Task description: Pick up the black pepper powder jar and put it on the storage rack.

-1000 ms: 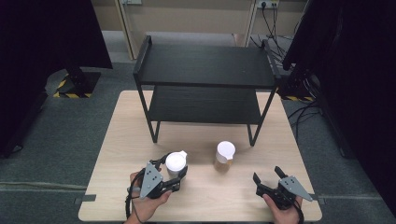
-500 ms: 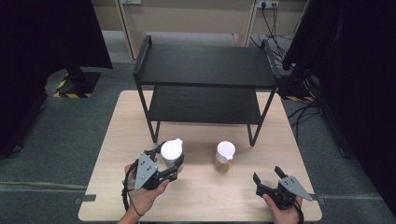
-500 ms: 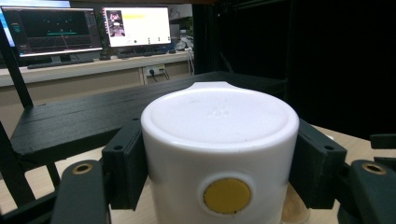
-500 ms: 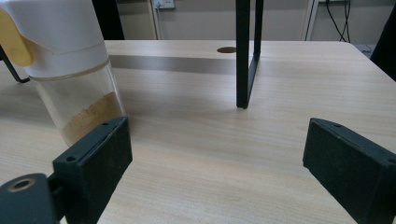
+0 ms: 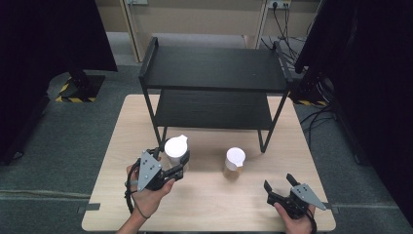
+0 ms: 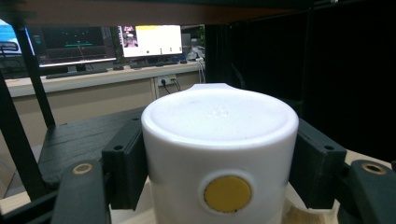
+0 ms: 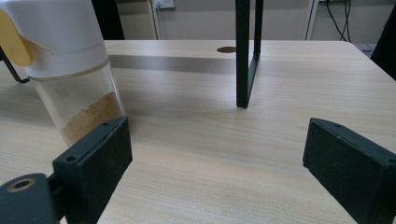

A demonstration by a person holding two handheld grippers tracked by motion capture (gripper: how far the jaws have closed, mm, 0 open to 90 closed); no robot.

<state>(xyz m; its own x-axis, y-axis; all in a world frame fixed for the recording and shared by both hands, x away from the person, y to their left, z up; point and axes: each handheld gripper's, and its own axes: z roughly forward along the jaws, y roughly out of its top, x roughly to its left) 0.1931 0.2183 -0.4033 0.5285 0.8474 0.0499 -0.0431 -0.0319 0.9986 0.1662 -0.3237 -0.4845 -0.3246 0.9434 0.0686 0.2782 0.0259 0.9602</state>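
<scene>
My left gripper [image 5: 176,163] has its two black fingers [image 6: 123,168] closed tight on the white plastic cap of a clear jar [image 5: 176,147], one pad pressed against each side of the cap. In the left gripper view that cap [image 6: 219,154] sits squarely between the pads, its round yellow button facing the camera. In the high view the jar is at the left front of the pale wooden desk [image 5: 214,204], just in front of the left leg of the black two-tier metal shelf rack [image 5: 214,68]; I cannot tell whether its base touches the desk.

My right gripper [image 5: 281,187] rests near the front right corner of the desk, its fingers [image 7: 95,161] spread wide with nothing between them but bare wood. A second clear jar with a white cap [image 5: 234,160], holding brown powder at the bottom, stands upright on the desk between my two grippers, near the rack's right front leg [image 7: 246,51] and well apart from my right fingers.
</scene>
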